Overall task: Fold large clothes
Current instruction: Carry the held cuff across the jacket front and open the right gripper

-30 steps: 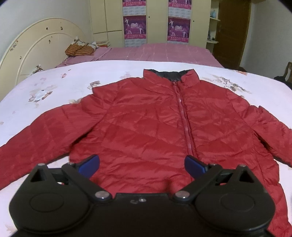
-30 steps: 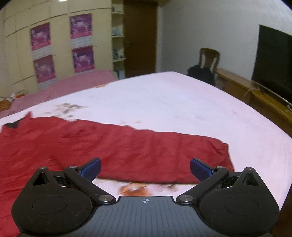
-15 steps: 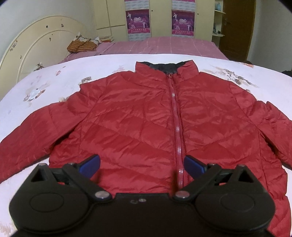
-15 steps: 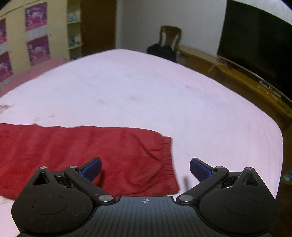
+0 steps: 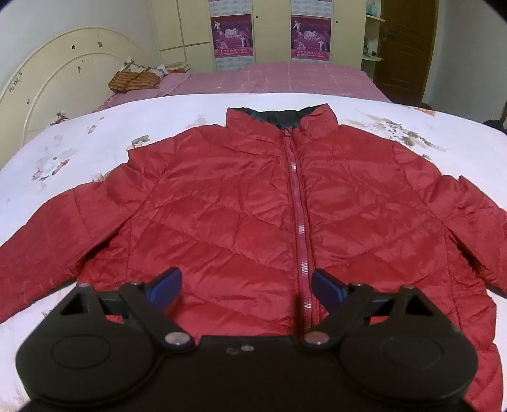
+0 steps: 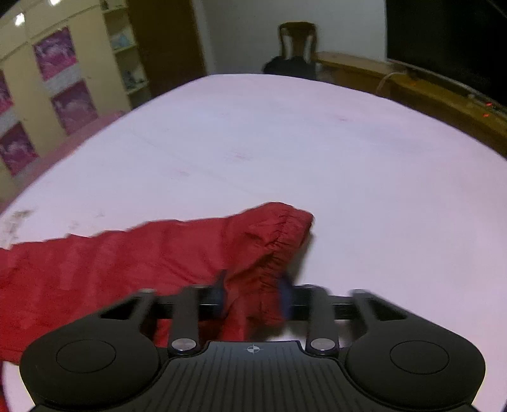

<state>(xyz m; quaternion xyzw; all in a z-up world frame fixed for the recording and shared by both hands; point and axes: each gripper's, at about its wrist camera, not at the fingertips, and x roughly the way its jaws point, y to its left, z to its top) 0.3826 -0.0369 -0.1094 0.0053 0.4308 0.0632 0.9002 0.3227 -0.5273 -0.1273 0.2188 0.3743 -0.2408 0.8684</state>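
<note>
A bedroom under dim indoor light. A wide bed (image 5: 95,139) with a pale sheet printed with faded flowers fills the foreground, its cream arched headboard (image 5: 57,82) at the left. Beyond lies a pink checked bedspread (image 5: 285,79). Cream wardrobes (image 5: 190,28) carry purple posters (image 5: 234,35). A brown wooden door (image 5: 408,47) stands right. Elsewhere, a wooden chair (image 6: 297,41), a low wooden cabinet (image 6: 412,85) and a dark television (image 6: 450,41).

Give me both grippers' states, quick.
Left gripper: jaws closing but wide, nothing gripped, over the red jacket.
Right gripper: closing on the jacket's sleeve cuff.
</note>
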